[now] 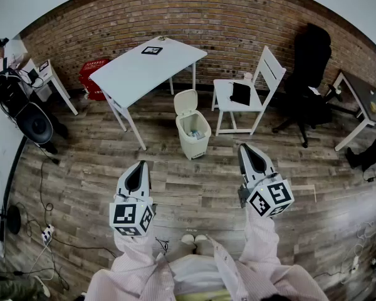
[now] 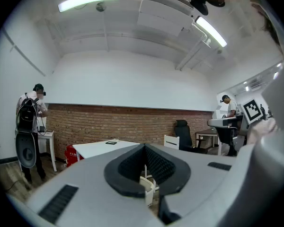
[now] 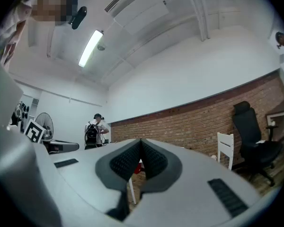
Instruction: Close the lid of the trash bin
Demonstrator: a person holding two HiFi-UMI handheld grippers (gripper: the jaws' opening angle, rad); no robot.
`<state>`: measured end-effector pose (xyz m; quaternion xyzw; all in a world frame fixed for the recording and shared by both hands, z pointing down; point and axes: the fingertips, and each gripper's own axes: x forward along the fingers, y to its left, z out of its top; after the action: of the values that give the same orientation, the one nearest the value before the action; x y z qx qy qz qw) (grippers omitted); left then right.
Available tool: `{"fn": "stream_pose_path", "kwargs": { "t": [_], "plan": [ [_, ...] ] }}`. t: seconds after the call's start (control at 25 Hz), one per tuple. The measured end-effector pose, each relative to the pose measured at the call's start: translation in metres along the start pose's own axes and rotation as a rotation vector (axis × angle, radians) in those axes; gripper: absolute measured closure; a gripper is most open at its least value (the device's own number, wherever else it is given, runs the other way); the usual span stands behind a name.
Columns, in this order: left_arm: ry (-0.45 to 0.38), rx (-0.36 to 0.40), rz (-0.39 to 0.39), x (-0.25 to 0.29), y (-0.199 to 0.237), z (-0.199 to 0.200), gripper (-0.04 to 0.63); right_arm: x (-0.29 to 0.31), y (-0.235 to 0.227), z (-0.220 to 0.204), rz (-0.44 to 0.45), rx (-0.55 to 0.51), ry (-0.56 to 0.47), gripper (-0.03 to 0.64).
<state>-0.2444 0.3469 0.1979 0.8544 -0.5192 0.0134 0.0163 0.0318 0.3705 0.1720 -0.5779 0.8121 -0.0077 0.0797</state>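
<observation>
A cream trash bin stands on the wood floor between the white table and the white chair. Its lid is tipped up at the back, and some rubbish shows inside. Both grippers are held level well short of the bin, apart from it. My left gripper is at the near left, jaws together with nothing between them. My right gripper is at the near right, also shut and empty. In the left gripper view a bit of the bin peeks out below the closed left gripper. The right gripper view shows the right gripper closed.
A white table stands behind and left of the bin, a white chair with a black item on it to its right. Further off are a black office chair, a red crate, a person at far left, and floor cables.
</observation>
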Motion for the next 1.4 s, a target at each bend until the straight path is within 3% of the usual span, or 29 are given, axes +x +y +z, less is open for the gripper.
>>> {"fn": "stream_pose_path", "kwargs": {
  "t": [0.44, 0.84, 1.4],
  "plan": [
    [0.019, -0.007, -0.004, 0.002, -0.012, -0.003, 0.603, -0.006, -0.009, 0.007, -0.018, -0.026, -0.009, 0.614],
    [0.017, -0.001, -0.02, 0.022, -0.038, -0.008, 0.603, -0.004, -0.035, -0.001, 0.018, -0.003, -0.002, 0.601],
    [0.046, -0.02, -0.004, 0.062, -0.033, -0.02, 0.603, 0.041, -0.065, -0.02, 0.033, 0.02, 0.038, 0.457]
  ]
}}
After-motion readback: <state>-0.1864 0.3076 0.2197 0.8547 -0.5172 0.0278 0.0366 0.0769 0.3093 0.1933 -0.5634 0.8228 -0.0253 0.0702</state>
